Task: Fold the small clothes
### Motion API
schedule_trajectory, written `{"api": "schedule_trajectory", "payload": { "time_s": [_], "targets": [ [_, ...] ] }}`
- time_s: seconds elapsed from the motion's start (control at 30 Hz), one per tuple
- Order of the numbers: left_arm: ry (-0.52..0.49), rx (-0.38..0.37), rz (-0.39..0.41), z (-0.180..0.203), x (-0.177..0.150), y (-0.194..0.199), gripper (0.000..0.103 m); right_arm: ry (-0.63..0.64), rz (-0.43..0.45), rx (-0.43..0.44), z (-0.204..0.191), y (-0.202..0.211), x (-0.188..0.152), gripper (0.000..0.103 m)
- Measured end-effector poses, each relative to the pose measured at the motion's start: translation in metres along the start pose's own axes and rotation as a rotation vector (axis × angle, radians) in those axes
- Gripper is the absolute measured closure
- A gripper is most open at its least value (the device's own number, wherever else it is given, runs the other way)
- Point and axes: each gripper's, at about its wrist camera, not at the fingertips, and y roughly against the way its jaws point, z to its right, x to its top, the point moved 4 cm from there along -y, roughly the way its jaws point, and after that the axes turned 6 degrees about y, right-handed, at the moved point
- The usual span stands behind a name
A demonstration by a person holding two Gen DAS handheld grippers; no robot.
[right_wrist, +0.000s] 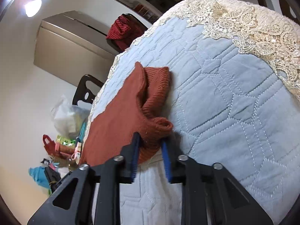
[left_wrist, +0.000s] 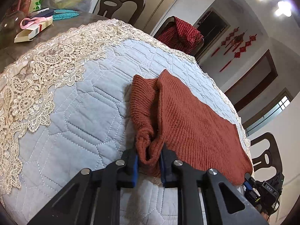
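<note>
The rust knit sweater lies flat at centre frame on the quilted table. The left claw and right claw each clamp a bunched near corner. Lift both corners evenly and keep the fold edge straight.

The sweater I'm working on is rust-orange in a ribbed knit. It lies on a pale blue quilt stitched in white lines that make angular, honeycomb-like panels, edged with cream floral lace. My left tool is black with blue pads, and my right tool matches it. The chair behind is dark brown; over another hangs a red-and-black checked cloth. Red knot ornaments decorate the white wall. On the grey-brown worktop lie a turquoise mat and pink ribbon.
</note>
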Motion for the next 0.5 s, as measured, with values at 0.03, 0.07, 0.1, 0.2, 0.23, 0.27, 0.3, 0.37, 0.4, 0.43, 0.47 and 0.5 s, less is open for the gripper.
{"api": "schedule_trajectory", "payload": {
  "time_s": [0.03,0.07,0.1,0.2,0.23,0.27,0.3,0.37,0.4,0.43,0.47,0.5],
  "targets": [
    [0.0,0.001,-0.003,0.0,0.0,0.001,0.086,-0.003,0.0,0.005,0.0,0.0,0.001,0.089],
    [0.002,-0.003,-0.005,0.0,0.0,0.004,0.087,0.0,0.002,0.006,-0.001,0.001,0.001,0.091],
    [0.005,-0.009,-0.006,0.0,0.0,0.007,0.088,0.004,0.006,0.007,-0.002,0.003,0.001,0.092],
    [-0.009,-0.021,-0.003,0.002,-0.003,0.02,0.089,0.011,0.024,0.027,-0.006,0.015,0.0,0.095],
    [-0.015,-0.022,-0.007,0.002,-0.005,0.024,0.089,0.019,0.028,0.03,-0.008,0.021,0.0,0.097],
    [-0.02,-0.026,-0.011,0.002,-0.008,0.029,0.089,0.022,0.03,0.033,-0.01,0.026,-0.001,0.098],
    [-0.027,-0.03,-0.013,0.002,-0.011,0.035,0.089,0.023,0.03,0.036,-0.011,0.03,-0.003,0.098],
    [-0.035,-0.04,-0.017,0.0,-0.018,0.047,0.089,0.035,0.029,0.039,-0.014,0.043,-0.008,0.098],
    [-0.034,-0.047,-0.023,-0.001,-0.021,0.052,0.089,0.042,0.027,0.038,-0.015,0.049,-0.011,0.098],
    [-0.03,-0.051,-0.03,-0.004,-0.026,0.059,0.089,0.047,0.026,0.037,-0.016,0.056,-0.014,0.098],
    [-0.029,-0.056,-0.034,-0.005,-0.03,0.064,0.089,0.046,0.021,0.037,-0.016,0.064,-0.02,0.098],
    [-0.035,-0.057,-0.035,-0.006,-0.036,0.071,0.089,0.046,0.013,0.036,-0.017,0.073,-0.027,0.098]
  ]
}}
